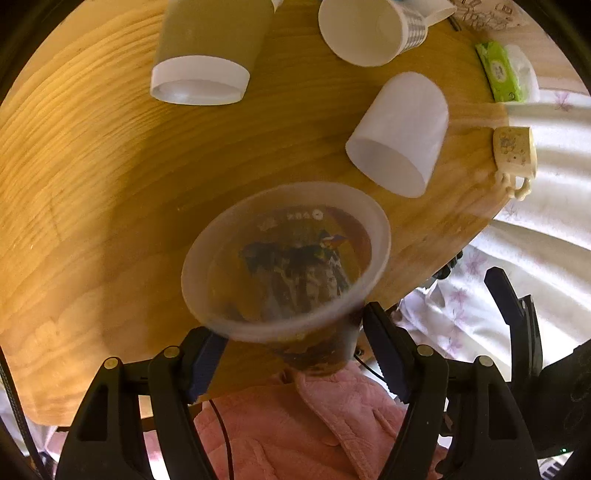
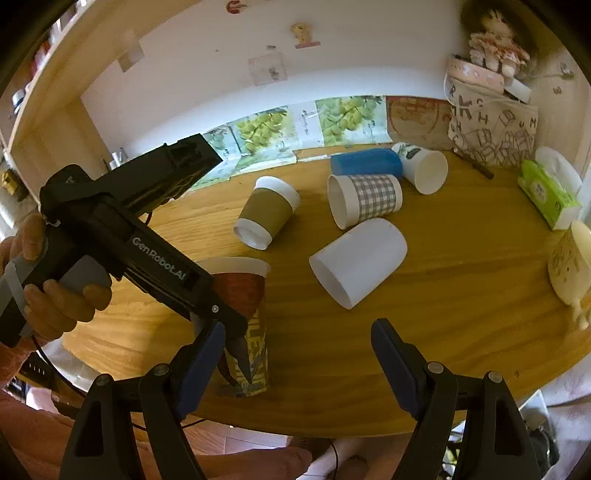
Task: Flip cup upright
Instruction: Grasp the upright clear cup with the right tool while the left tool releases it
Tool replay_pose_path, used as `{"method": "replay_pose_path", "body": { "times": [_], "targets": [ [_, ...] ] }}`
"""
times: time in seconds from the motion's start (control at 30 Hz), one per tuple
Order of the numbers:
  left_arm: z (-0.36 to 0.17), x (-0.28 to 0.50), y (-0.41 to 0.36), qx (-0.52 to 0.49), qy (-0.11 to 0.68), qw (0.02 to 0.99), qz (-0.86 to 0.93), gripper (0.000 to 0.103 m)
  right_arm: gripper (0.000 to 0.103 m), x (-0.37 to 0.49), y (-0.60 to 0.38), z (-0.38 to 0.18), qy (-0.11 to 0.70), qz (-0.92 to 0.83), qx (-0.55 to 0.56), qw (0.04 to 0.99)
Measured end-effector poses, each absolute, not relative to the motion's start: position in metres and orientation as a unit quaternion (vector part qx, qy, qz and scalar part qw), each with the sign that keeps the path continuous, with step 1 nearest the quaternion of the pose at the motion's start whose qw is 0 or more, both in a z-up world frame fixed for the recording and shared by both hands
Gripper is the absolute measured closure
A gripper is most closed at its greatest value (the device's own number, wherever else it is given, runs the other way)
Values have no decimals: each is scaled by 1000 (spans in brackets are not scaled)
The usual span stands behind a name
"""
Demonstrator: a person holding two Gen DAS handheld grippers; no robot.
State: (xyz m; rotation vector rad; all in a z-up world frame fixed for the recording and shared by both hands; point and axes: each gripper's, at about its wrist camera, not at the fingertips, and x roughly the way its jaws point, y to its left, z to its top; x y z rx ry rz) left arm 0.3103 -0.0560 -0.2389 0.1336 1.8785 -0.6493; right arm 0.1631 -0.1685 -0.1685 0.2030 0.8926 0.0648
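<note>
A tall printed cup (image 1: pixel 291 273) with a frosted rim stands upright near the table's front edge; it also shows in the right wrist view (image 2: pixel 246 317), brown above and yellow below. My left gripper (image 1: pixel 295 354) straddles its lower part, fingers (image 1: pixel 384 347) a little apart from the walls, looking into its mouth. In the right wrist view the left gripper's black body (image 2: pixel 147 251) reaches the cup from the left. My right gripper (image 2: pixel 299 354) is open and empty, to the right of the cup. A plain white cup (image 1: pixel 400 134) (image 2: pixel 360 260) lies on its side mid-table.
On the wooden table (image 2: pixel 461 332) lie a brown-sleeved cup (image 2: pixel 267 212) (image 1: pixel 207 51), a checked cup (image 2: pixel 364 199) (image 1: pixel 369 31), another white cup (image 2: pixel 424 171) and a blue box (image 2: pixel 365 162). A green tissue pack (image 2: pixel 546 192) and cream mug (image 2: pixel 570 266) sit right.
</note>
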Motion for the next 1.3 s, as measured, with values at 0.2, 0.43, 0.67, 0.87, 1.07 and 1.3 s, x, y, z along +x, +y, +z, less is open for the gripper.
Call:
{"method": "replay_pose_path", "body": {
  "times": [0.2,0.43,0.67,0.87,1.07,1.3],
  "targets": [
    [-250,317,-59,61,794,528,-295,27,21,168,-164,-173,439,11,111,892],
    [-254,314,-68,67,791,521,-315,27,21,170,-159,-177,449,-1,123,885],
    [-260,305,-73,75,791,514,-322,26,21,170,-155,-179,454,-4,131,881],
    [-261,303,-66,56,791,517,-322,19,21,168,-154,-180,458,-9,132,879],
    [-251,305,-51,26,786,524,-328,19,21,166,-150,-181,463,-3,127,877],
    [-225,300,-31,0,740,582,-336,19,21,169,-147,-180,463,16,124,877]
  ]
}}
